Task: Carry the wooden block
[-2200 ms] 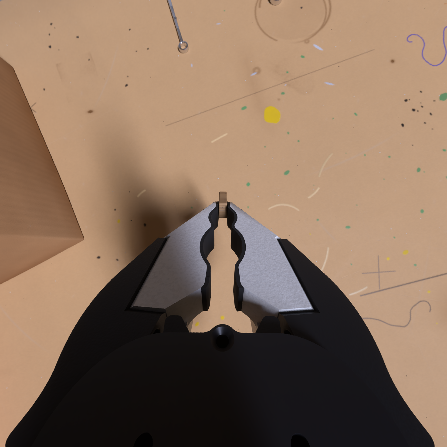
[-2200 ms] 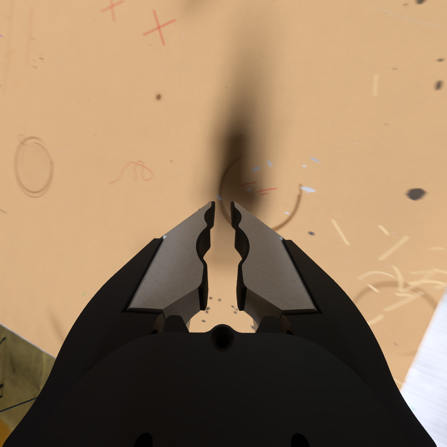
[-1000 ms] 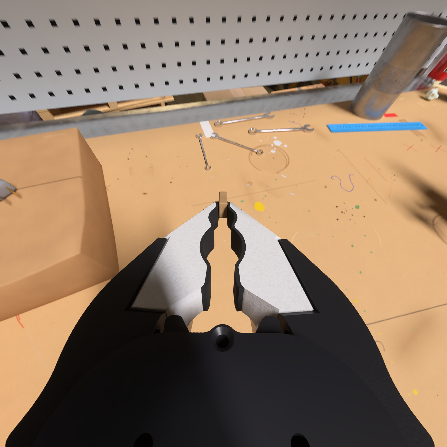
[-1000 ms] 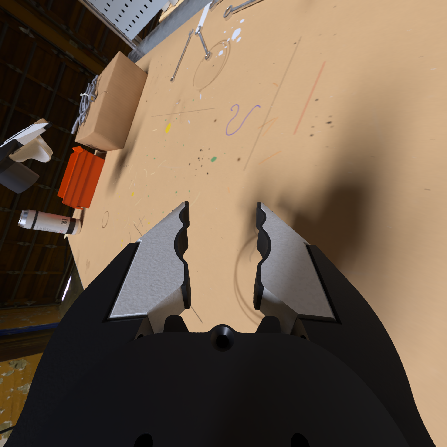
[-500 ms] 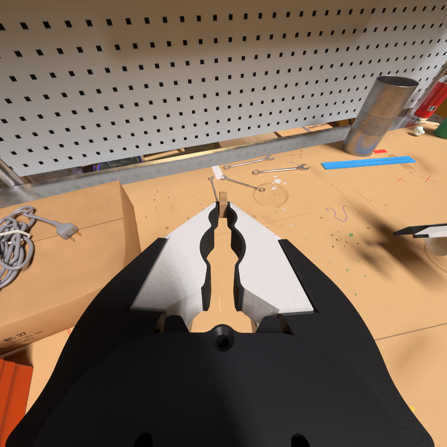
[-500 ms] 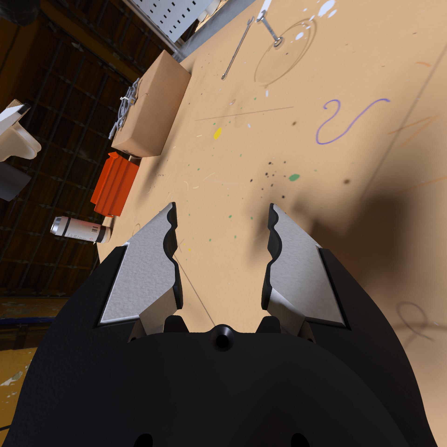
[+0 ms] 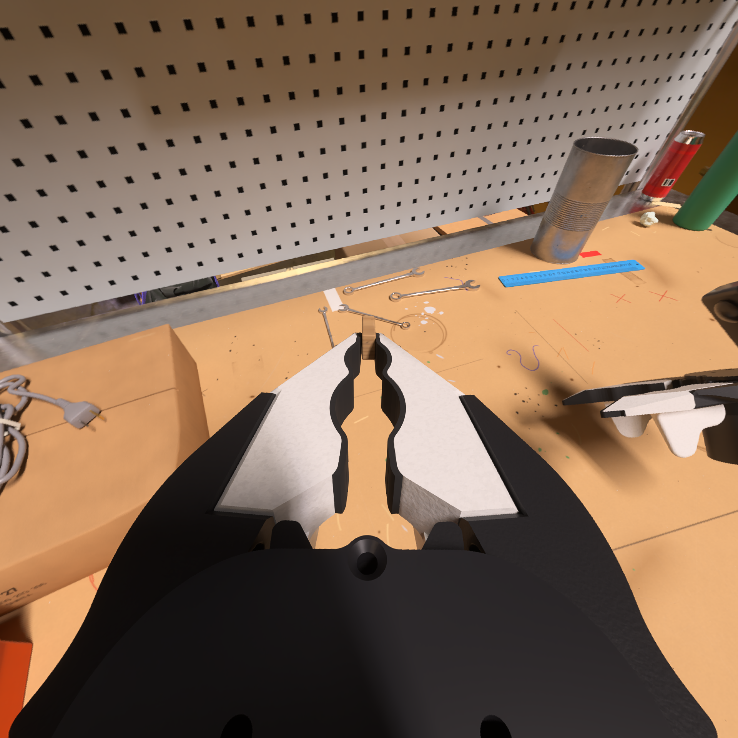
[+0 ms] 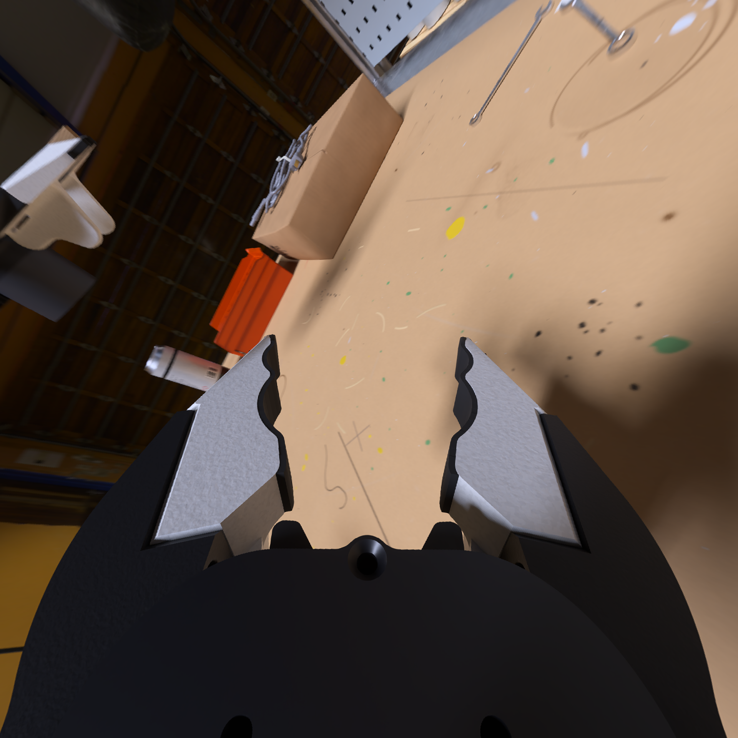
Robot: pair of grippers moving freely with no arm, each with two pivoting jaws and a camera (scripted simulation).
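Note:
My left gripper point(image 7: 368, 343) is shut on a small thin wooden block point(image 7: 368, 334), pinched upright at the fingertips and held above the tan workbench point(image 7: 499, 459). My right gripper point(image 8: 366, 344) is open and empty, rolled sideways over the bench. It also shows at the right edge of the left wrist view point(image 7: 655, 403), lying flat with its jaws apart. The left gripper shows at the far left of the right wrist view point(image 8: 52, 191); the block is not visible there.
A cardboard box point(image 7: 100, 419) with a grey cable point(image 7: 12, 423) stands left, an orange bin point(image 8: 249, 299) and a spray can point(image 8: 183, 367) beside it. Wrenches point(image 7: 399, 287), a blue ruler point(image 7: 571, 272), a metal can point(image 7: 587, 199), a red can point(image 7: 675, 163) and a green cylinder point(image 7: 715, 187) lie before the pegboard point(image 7: 319, 120).
My left gripper has tilted up from facing the bench to facing the pegboard, still holding the block. My right gripper has opened wider, rolled sideways and moved toward the left gripper.

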